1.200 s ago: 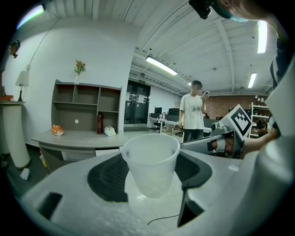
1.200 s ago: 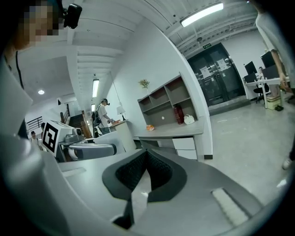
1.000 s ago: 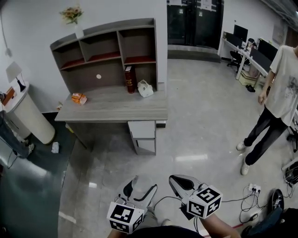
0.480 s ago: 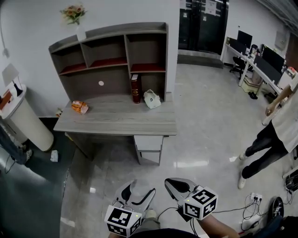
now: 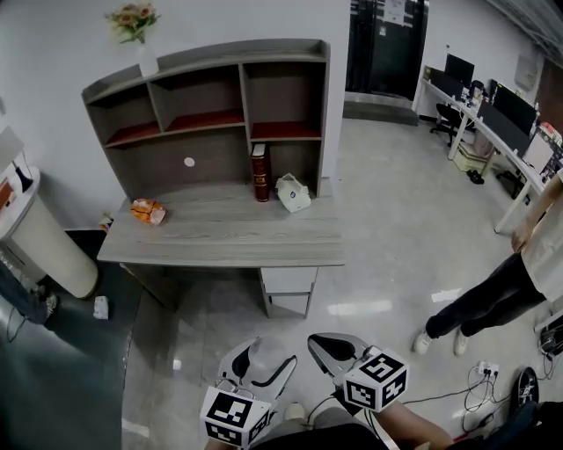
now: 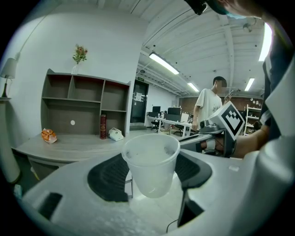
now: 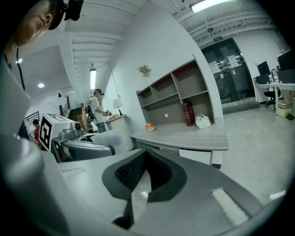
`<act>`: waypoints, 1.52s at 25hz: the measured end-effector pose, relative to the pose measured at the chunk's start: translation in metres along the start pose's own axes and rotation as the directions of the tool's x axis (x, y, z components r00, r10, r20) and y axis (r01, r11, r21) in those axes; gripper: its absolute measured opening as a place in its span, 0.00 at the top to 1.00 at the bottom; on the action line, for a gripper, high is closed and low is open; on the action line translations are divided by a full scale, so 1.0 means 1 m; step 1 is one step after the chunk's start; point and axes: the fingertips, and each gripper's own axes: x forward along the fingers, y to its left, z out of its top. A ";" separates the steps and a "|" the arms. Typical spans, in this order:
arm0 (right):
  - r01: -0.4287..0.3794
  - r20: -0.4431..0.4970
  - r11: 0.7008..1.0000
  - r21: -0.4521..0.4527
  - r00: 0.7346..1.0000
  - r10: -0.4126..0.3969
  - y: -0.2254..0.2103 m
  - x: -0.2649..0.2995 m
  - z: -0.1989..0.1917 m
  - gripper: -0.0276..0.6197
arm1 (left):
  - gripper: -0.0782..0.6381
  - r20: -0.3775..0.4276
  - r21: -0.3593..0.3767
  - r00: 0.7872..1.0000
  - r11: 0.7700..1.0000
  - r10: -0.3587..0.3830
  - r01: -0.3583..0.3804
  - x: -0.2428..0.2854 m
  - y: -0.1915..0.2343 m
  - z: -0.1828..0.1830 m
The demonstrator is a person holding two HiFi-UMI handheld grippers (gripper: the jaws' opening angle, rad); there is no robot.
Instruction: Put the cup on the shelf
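A clear plastic cup [image 6: 151,175] stands upright between the dark pads of my left gripper [image 6: 150,162], which is shut on its sides. From the head view the cup [image 5: 265,367] and left gripper [image 5: 266,356] sit low at the bottom centre, well short of the desk. My right gripper [image 5: 324,343] is beside it, shut with nothing in it; its pads meet in the right gripper view [image 7: 144,159]. The grey shelf unit [image 5: 211,114] with red-lined compartments stands on a grey desk [image 5: 220,242] ahead.
On the desk are a red book [image 5: 259,172], a white bag [image 5: 293,192] and an orange packet [image 5: 147,210]. A flower vase [image 5: 134,22] tops the shelf. A person [image 5: 493,294] walks at right; cables [image 5: 479,387] lie on the floor, and a white bin [image 5: 35,237] stands left.
The desk and shelf have drawn a little nearer and shifted right in the head view. The person at right has moved further right. Both grippers keep their places.
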 end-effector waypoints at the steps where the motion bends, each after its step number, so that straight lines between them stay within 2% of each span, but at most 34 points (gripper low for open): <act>1: 0.004 -0.004 1.000 0.003 1.000 -0.004 -0.001 0.003 0.000 0.96 | 0.49 -0.004 0.000 1.000 1.000 -0.002 0.002 0.002 0.004 0.000; 8: 0.019 -0.024 1.000 0.020 1.000 -0.019 -0.020 0.023 0.007 0.96 | 0.49 -0.013 -0.014 1.000 1.000 -0.004 0.004 0.019 0.028 0.004; 13: 0.012 -0.011 1.000 0.006 1.000 -0.012 -0.044 0.046 0.027 0.96 | 0.49 -0.008 -0.018 1.000 1.000 0.016 -0.016 0.040 0.048 0.014; 27: -0.043 0.001 0.998 -0.034 0.999 0.043 -0.132 0.087 0.099 0.96 | 0.49 0.009 0.012 0.999 0.998 0.053 -0.054 0.144 0.090 0.083; 38: -0.059 -0.006 0.997 -0.051 0.998 0.059 -0.192 0.104 0.127 0.96 | 0.49 0.006 0.005 0.997 0.997 0.079 -0.079 0.211 0.113 0.109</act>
